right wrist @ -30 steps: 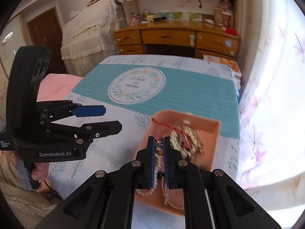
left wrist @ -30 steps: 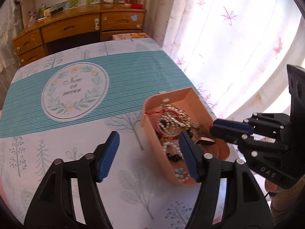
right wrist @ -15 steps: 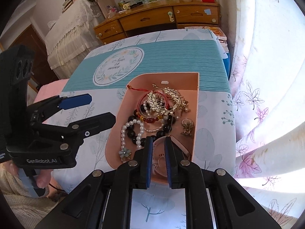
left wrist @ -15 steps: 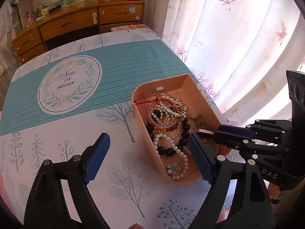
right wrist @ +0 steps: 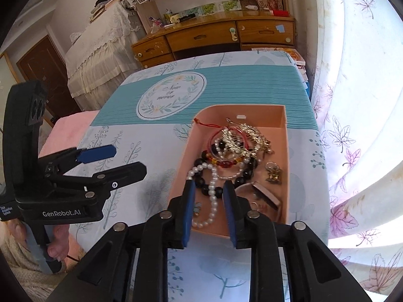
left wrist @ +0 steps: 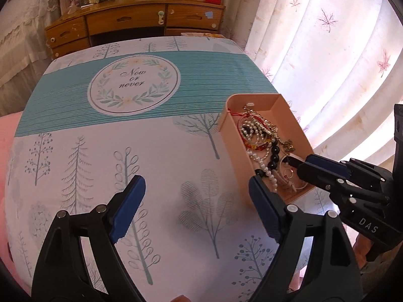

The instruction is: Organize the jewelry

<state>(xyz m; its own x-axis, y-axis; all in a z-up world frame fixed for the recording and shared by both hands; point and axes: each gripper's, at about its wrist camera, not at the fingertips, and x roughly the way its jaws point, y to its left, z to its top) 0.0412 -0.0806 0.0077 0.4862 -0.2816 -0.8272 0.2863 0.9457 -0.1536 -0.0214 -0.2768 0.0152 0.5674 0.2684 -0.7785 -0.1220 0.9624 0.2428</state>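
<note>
The left gripper (left wrist: pixel 194 201) points steeply down at the tablecloth (left wrist: pixel 151 156), to the left of the tray (left wrist: pixel 228 136). Its jaws stand wide apart with nothing between them; only bare cloth shows in the gap. Its right finger lies just beside the tray's near left corner; contact cannot be confirmed. In the right wrist view a hand (right wrist: pixel 58 246) grips the handle of this gripper at lower left.

The right gripper (right wrist: pixel 209 201) is angled down over the near end of the tray. Its jaws are opening, with a modest gap. The pearl necklace (right wrist: pixel 214 196) shows through that gap, but the pads do not press on it.

The peach-coloured tray sits on the right side of the table, near the curtain (right wrist: pixel 352 100). It holds a tangled heap: the pearl necklace, black beads (right wrist: pixel 201 181), a red bracelet (right wrist: pixel 224 163), a gold ornament (right wrist: pixel 241 138) and a small clip (right wrist: pixel 273 173). A pale band with small rings lies at the near right corner.
</note>
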